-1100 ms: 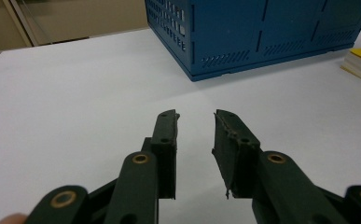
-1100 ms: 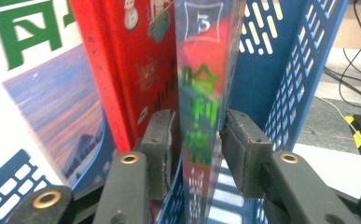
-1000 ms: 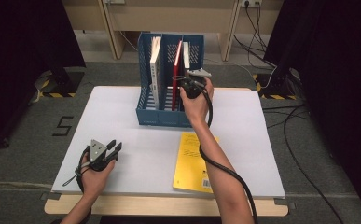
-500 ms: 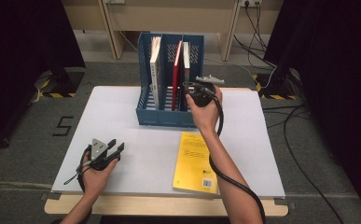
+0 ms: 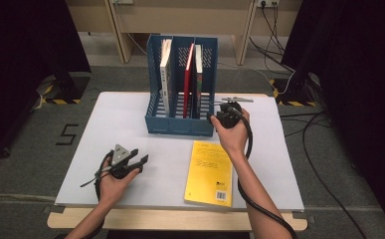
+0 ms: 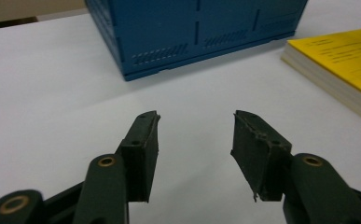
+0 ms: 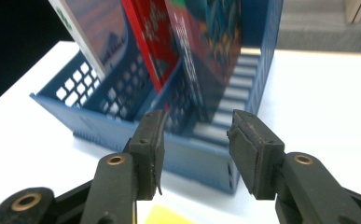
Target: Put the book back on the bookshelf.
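With both hand-held grippers empty and their jaws just opened wide, I risk my right hand-held gripper (image 5: 219, 118) clipping the blue slotted plastic file rack (image 5: 180, 122), toppling its upright books (image 5: 194, 74).

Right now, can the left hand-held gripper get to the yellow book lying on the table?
Probably yes. The left hand-held gripper stands open with nothing between its jaws, and only bare white table lies between it and the yellow book. The blue file rack sits farther back, out of the way.

Even overhead light on white table (image 5: 130, 119), dark surrounds; motion blur in right gripper view.
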Available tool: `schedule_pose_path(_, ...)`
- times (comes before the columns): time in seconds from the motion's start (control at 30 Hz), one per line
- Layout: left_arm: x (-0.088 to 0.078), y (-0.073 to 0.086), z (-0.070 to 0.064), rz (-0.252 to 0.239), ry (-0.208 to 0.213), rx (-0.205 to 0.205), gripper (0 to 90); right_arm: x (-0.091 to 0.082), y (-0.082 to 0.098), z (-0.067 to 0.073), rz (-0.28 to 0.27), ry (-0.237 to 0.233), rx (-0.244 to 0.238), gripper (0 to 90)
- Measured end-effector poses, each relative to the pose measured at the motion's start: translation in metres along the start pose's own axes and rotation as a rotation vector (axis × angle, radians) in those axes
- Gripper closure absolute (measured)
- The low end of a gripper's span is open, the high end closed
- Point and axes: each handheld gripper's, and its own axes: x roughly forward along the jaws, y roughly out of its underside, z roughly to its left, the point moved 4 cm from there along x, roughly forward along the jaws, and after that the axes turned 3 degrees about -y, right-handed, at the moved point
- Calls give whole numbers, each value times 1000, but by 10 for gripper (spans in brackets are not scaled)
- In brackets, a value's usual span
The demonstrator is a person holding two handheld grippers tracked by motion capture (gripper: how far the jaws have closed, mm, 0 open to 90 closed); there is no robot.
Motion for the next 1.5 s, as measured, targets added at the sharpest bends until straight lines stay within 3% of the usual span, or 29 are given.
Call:
schedule_pose_path(0.13,9,-7,-18,18,56,-2,481,-4,16,-10,63,7,3,556)
schedule_pose_path(0.37,23,-18,-51,48,182,8,519,-7,47,-32,228,11,62,559)
schedule_pose_path(0.53,31,-26,-69,65,253,-7,546,-9,64,-51,276,30,120,558)
schedule_pose_path(0.67,38,-29,-80,82,283,-4,556,-7,73,-64,316,21,174,548)
schedule_pose_path(0.73,41,-29,-86,96,301,3,557,-4,77,-71,336,12,156,534)
schedule_pose_path(0.83,45,-28,-96,111,323,16,557,1,81,-76,350,-13,179,521)
schedule_pose_path(0.93,49,-26,-102,124,336,23,556,6,84,-82,363,-27,157,507)
schedule_pose_path(1.07,53,-24,-107,134,348,14,550,10,83,-84,375,-32,175,500)
schedule_pose_path(1.33,61,-19,-115,153,378,-15,524,20,83,-83,407,-67,154,472)
schedule_pose_path(1.43,62,-16,-117,159,390,-8,520,20,82,-83,430,-84,160,473)
schedule_pose_path(1.5,62,-15,-117,163,397,-13,520,21,82,-85,437,-88,138,468)
